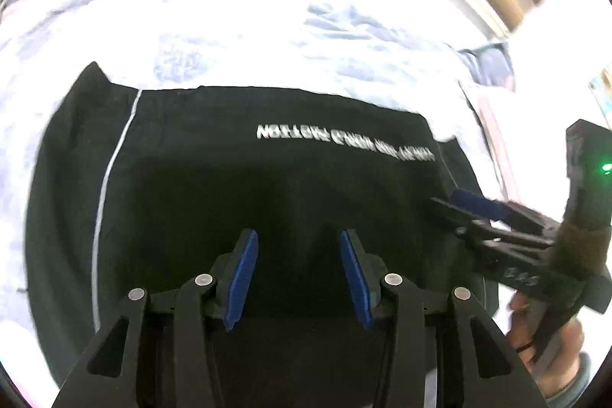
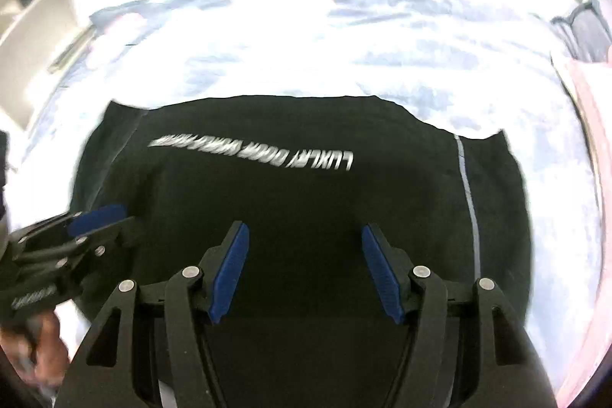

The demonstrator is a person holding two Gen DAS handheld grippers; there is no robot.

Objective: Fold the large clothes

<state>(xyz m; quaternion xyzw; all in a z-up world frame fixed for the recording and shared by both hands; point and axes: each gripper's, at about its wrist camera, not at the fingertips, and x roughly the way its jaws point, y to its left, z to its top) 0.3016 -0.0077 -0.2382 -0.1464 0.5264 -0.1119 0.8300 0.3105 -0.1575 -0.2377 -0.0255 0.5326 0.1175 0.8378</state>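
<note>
Bed: pale blue-white patterned sheet (image 1: 237, 37), rumpled. Black garment (image 1: 267, 186), white lettering and white side stripe, spread flat on the sheet. Left gripper (image 1: 298, 278): above the garment, jaws apart, nothing between. Right gripper (image 2: 304, 270): above the garment, jaws spread wider, empty.

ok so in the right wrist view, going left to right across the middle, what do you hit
left hand-held gripper → white lettering on the black garment → grey stripe → pale bedding → pink cloth
</note>
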